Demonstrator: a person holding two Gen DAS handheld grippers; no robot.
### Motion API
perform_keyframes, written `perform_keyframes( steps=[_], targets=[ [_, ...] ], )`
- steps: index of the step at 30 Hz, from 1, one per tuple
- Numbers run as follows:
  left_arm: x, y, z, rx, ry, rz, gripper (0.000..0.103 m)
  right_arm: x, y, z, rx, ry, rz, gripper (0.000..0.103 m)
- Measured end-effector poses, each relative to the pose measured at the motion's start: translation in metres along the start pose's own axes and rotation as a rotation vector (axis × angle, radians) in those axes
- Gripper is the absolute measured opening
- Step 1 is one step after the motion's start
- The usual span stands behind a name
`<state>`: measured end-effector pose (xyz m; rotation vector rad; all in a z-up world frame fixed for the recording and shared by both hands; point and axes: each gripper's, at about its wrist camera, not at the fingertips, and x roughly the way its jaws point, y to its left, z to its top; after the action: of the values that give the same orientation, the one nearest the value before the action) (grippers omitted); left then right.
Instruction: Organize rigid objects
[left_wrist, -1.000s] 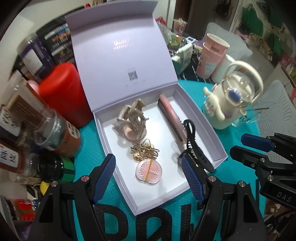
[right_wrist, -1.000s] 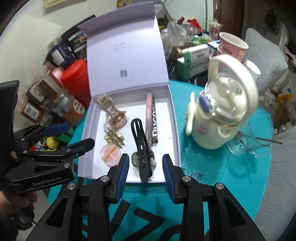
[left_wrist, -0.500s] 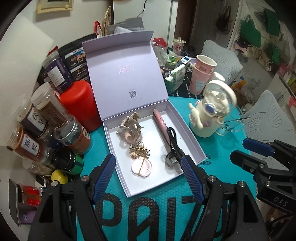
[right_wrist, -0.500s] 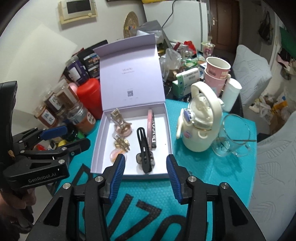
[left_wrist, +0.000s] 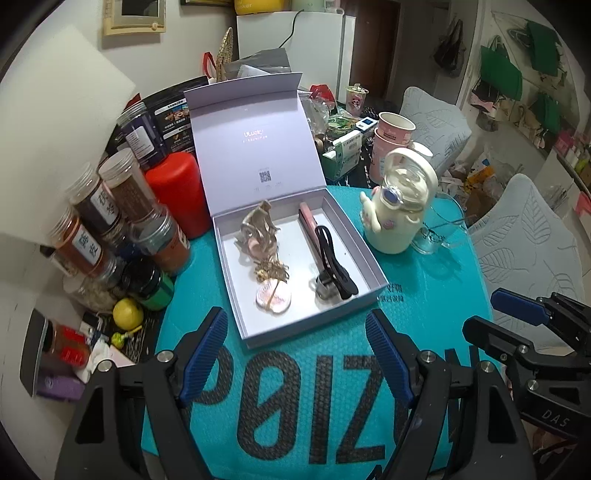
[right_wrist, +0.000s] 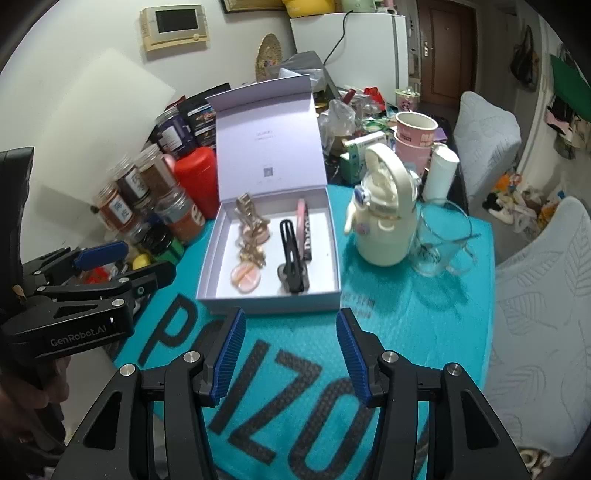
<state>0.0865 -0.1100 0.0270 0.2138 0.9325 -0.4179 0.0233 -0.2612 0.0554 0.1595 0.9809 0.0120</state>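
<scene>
Your surface wears a teal bubble-textured mat with bold black lettering, soft enough to keep hard things from sliding. On it, near the far middle, sits the lilac gift box, a stiff card tray with its hinged lid propped upright behind, so everything inside is in plain reach from above.

To its right stands the cream kettle-shaped bottle, smooth plastic with a looped handle, and just beside that a clear glass mug. To the left, the ribbed-lid spice jars and a red canister crowd together off the mat.

Your left gripper hovers short of the box's near edge, jaws spread wide and empty. Your right gripper does the same, jaws apart, nothing between them.

Inside the box the task's pieces lie in two rough rows, which looks like sorting by shape: on the right the long pink tube along the wall with the black hair clip, glossy and slim, beside it; on the left the beige claw clip, toothed and curved, then the gold clip, and nearest you the round pink compact.
</scene>
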Motion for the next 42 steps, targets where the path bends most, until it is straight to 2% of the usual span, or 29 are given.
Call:
perform_keyframes(
  steps=[9, 18, 24, 42],
  targets=[
    [-0.017, -0.01, -0.031, -0.027, -0.007, 0.03, 0.077, -0.016, 0.0, -0.028, -0.016, -0.008, 0.004, 0.051],
    [-0.029, -0.019, -0.047, -0.044, -0.032, 0.055, 0.077, -0.025, -0.004, -0.048, -0.01, -0.014, 0.016, 0.051],
    [-0.034, -0.027, -0.051, -0.038, -0.038, 0.079, 0.077, -0.03, -0.009, -0.052, -0.006, -0.02, 0.0, 0.051],
    [-0.037, -0.035, -0.055, -0.04, -0.036, 0.079, 0.077, -0.037, -0.014, -0.06, 0.003, -0.028, -0.005, 0.051]
  ],
)
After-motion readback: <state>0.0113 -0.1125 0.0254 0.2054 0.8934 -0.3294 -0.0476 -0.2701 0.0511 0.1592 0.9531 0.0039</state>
